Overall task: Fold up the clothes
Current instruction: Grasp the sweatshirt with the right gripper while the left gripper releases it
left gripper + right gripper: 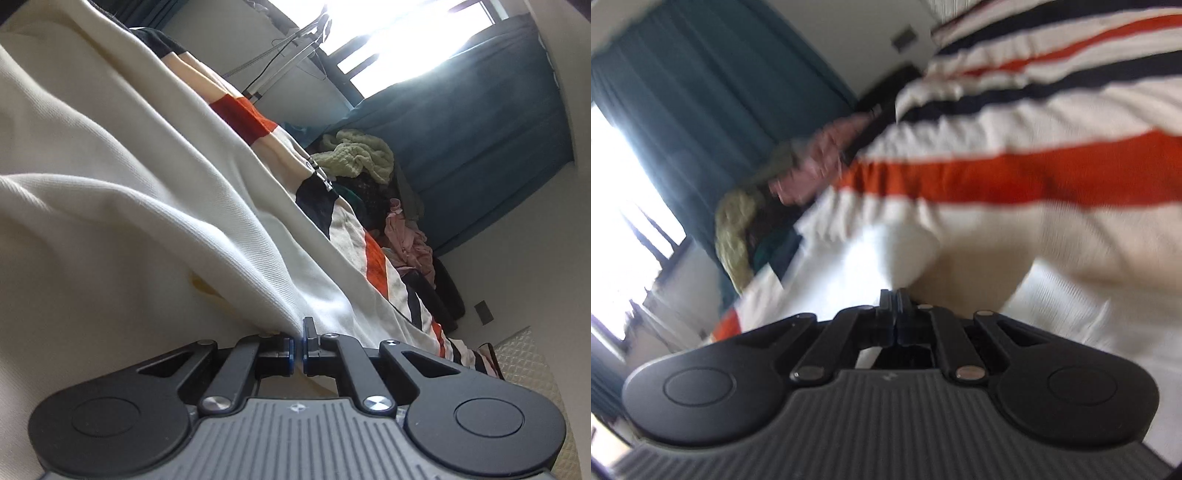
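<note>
Teal curtain (480, 147), unlabelled striped garment (155, 206)

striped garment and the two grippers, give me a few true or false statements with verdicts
1. The left gripper has its jaws closed on white cloth of the striped garment. True.
2. The garment's stripes are green and yellow. False: they are orange and dark navy on white.
3. The right gripper is wide open and holds nothing. False: its jaws are shut on the garment's white cloth.
4. A heap of other clothes lies beyond the garment, in front of a blue curtain. True.
5. The right wrist view is sharp and still. False: it is smeared with motion blur.
</note>
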Available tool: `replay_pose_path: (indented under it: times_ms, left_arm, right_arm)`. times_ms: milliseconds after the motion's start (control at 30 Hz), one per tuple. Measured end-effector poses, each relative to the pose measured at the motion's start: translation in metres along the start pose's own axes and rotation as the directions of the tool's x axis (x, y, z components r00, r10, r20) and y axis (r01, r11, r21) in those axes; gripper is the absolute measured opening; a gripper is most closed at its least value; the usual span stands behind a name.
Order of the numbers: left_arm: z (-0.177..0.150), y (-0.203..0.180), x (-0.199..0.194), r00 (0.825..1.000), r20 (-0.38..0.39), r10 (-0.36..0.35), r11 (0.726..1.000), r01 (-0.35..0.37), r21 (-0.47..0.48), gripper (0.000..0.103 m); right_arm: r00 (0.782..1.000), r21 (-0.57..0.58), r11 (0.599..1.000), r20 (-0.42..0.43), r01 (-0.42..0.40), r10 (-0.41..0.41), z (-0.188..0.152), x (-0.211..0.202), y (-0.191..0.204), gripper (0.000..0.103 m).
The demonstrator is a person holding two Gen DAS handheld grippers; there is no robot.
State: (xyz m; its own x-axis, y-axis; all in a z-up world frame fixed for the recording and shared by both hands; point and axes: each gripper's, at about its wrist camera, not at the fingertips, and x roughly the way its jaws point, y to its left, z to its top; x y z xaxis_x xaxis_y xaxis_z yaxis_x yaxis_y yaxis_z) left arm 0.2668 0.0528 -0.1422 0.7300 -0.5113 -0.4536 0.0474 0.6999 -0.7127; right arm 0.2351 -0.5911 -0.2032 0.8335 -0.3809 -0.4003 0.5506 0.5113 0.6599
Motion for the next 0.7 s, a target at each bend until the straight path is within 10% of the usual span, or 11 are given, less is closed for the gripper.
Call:
replay_pose_path:
  times_ms: [300,500,700]
  left_arm:
    - [-0.003,-0.009,-0.012,0.999,-0.012,0.037,0.999,-0.036,0.036,0.004]
    - [-0.007,-0.023,-0.016,0.994,-0.013,0.109,0.987,-0.106,0.121,0.01]
    - [-0.005,-0.022,-0.017,0.988,-0.009,0.152,0.985,-0.151,0.086,0.051]
  right_arm:
    - [0.965,0.138,0.959,0.057,0.248,-0.257,0.017,-0.043,-0.058,0.003]
    - [0.997,0.156,0.984,-0.026,0.082,-0.079,0.017,-0.028,-0.068,0.006]
    - [0.993,0.184,0.977,-0.061,0.108,-0.098,0.006,-0.015,-0.04,0.005]
